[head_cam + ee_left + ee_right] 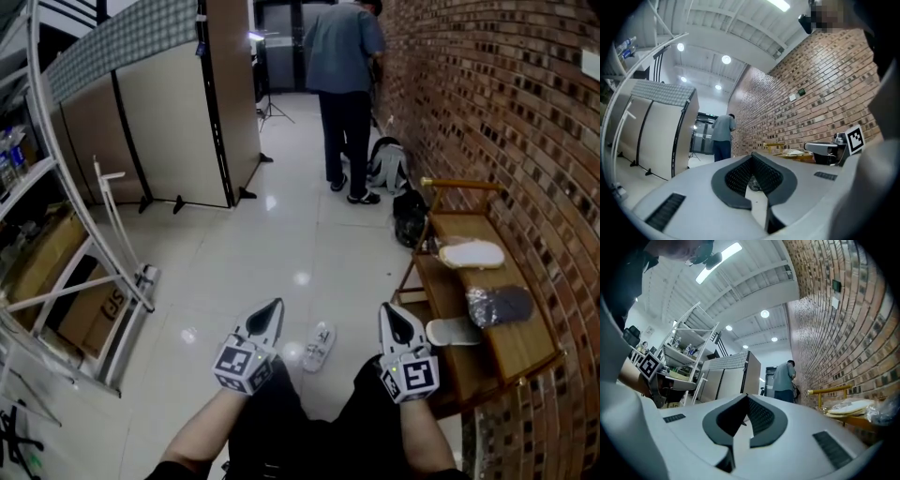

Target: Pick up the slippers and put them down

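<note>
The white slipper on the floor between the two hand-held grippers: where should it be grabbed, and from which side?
Probably from above, pinching the white slipper across its narrow middle. It lies flat on the floor with open tile on either side, so both long edges look reachable.

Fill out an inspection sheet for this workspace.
surface: glossy white floor; wooden bench along the brick wall.
job's things: white slipper on the floor, seen between the grippers; cream slipper on the bench.
clutter: bagged dark bundle on the bench; bags by the wall.
grippers: left gripper and right gripper, fingers together, empty.
cables: nothing seen.
surroundings: person standing ahead; partition screens; white rack at left.
</note>
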